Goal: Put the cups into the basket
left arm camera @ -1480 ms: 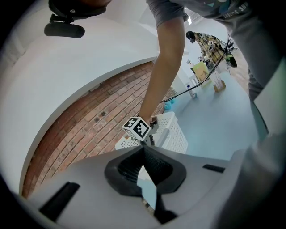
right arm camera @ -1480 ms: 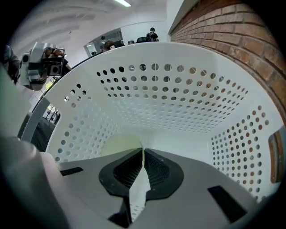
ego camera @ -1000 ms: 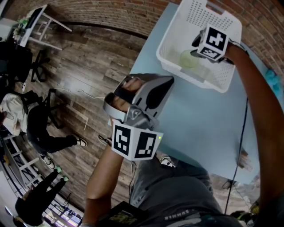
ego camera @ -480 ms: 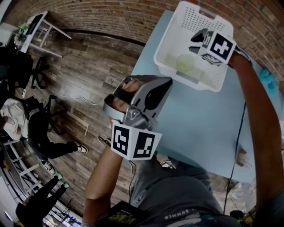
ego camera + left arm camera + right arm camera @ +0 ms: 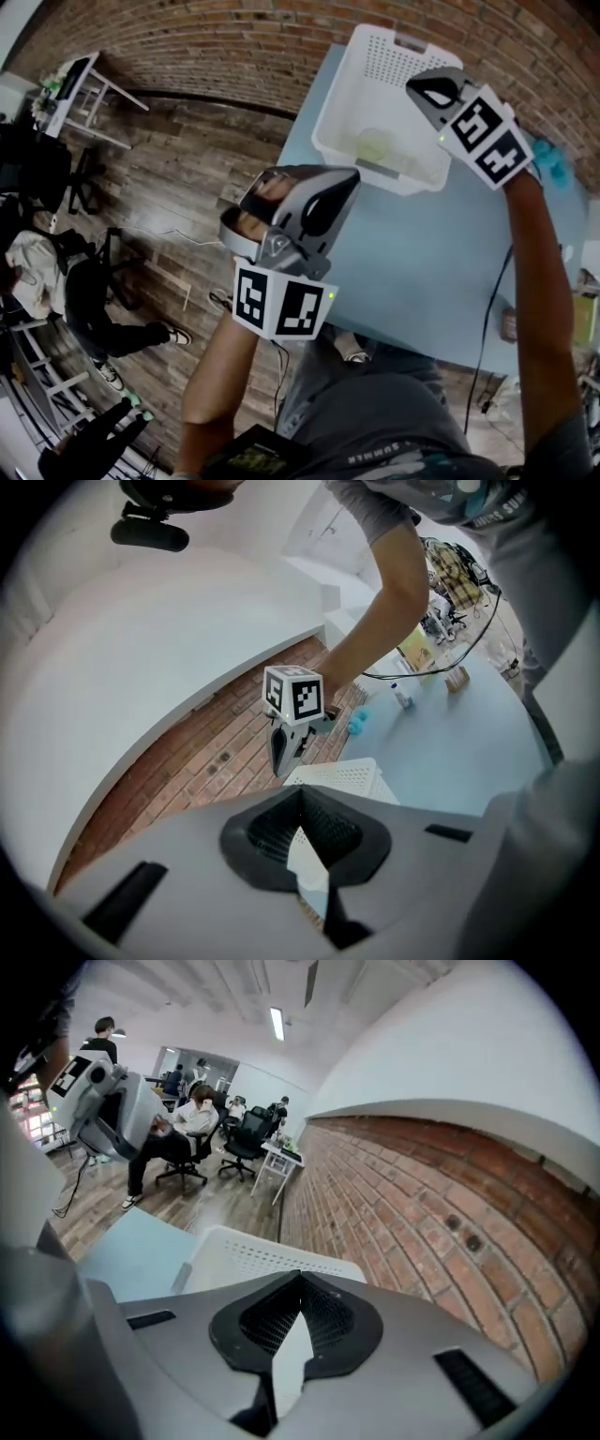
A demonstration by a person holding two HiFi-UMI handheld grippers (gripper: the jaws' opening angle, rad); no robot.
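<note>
Now my right tongs (image 5: 422, 89), just closed on nothing, hang above the basket's (image 5: 342, 94) right edge, cup (image 5: 378, 143) inside, while my left tongs (image 5: 302, 183), shut and empty, hover off the worktop's (image 5: 412, 262) edge.

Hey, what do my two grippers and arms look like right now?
Both the left gripper and right gripper are smooth grey shells with black textured pads. Each carries a white cube printed with black square markers. The arms are bare below a grey short sleeve.
</note>
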